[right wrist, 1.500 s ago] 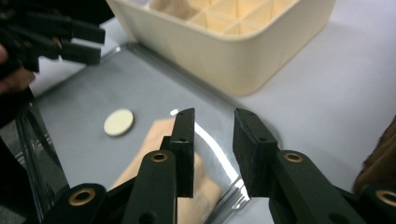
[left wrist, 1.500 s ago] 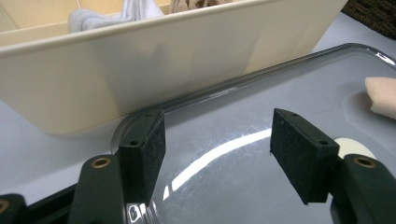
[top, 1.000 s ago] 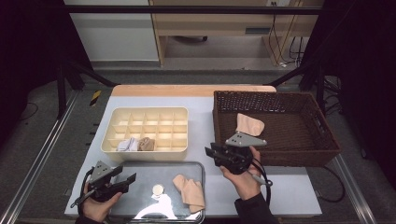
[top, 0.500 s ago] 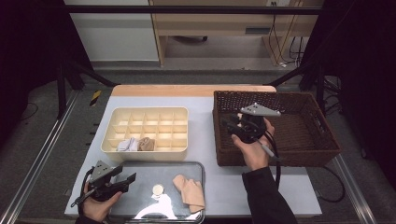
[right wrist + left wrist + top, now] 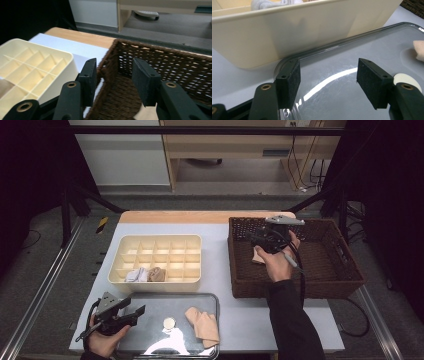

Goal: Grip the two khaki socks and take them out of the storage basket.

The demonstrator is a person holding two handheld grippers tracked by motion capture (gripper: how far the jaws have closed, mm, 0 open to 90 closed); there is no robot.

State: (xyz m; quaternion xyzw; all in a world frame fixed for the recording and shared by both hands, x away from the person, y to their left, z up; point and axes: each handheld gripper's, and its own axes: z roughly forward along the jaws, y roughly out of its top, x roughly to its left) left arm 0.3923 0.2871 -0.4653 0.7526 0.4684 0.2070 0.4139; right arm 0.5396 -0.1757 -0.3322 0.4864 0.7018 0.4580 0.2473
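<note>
Right hand reaches over far-left part of wicker basket [image 5: 345, 270], right tool [image 5: 261, 240] pointing left; jaws just been opening, nothing between them. Beige cloth [image 5: 258, 256] lies on basket floor just under tool, released. Left hand rests at near-left, left tool [image 5: 134, 313] level over clear tray [image 5: 210, 298], jaws apart, empty. Second beige cloth [image 5: 204, 325] lies on tray, right of left tool.

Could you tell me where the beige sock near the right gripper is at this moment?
In the high view the beige sock lies on the floor of the wicker basket, near its left wall, just below the right gripper, whose jaws stand open with nothing between them.
</note>
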